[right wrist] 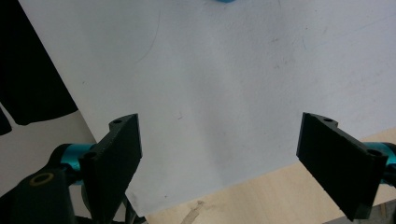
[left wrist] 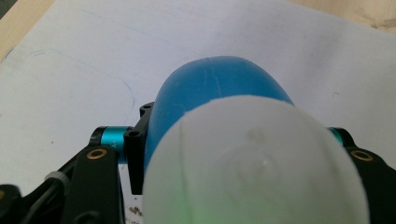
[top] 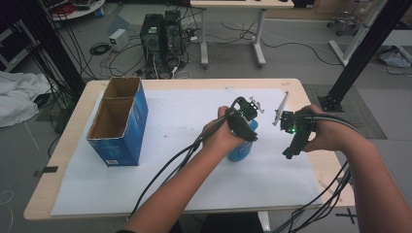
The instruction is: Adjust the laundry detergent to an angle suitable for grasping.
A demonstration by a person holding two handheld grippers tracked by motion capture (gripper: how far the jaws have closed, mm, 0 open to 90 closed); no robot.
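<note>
A blue bottle (top: 241,149) with a white rounded top (left wrist: 252,163) stands on the white paper sheet (top: 175,121) right of the table's middle. My left gripper (top: 246,133) comes at it from above, and its black jaws press on both sides of the blue body (left wrist: 215,84), so it is shut on the bottle. My right gripper (top: 289,152) hangs a hand's width to the right of the bottle, pointing down at the paper. In the right gripper view its jaws (right wrist: 219,140) stand wide open with nothing between them, and a sliver of the blue bottle (right wrist: 222,1) shows at the top edge.
An open-topped blue cardboard box (top: 119,121) with two compartments stands at the left of the table. The paper's corner and the bare wooden table edge (right wrist: 261,196) lie just under my right gripper. Cables trail from both grippers toward the near edge.
</note>
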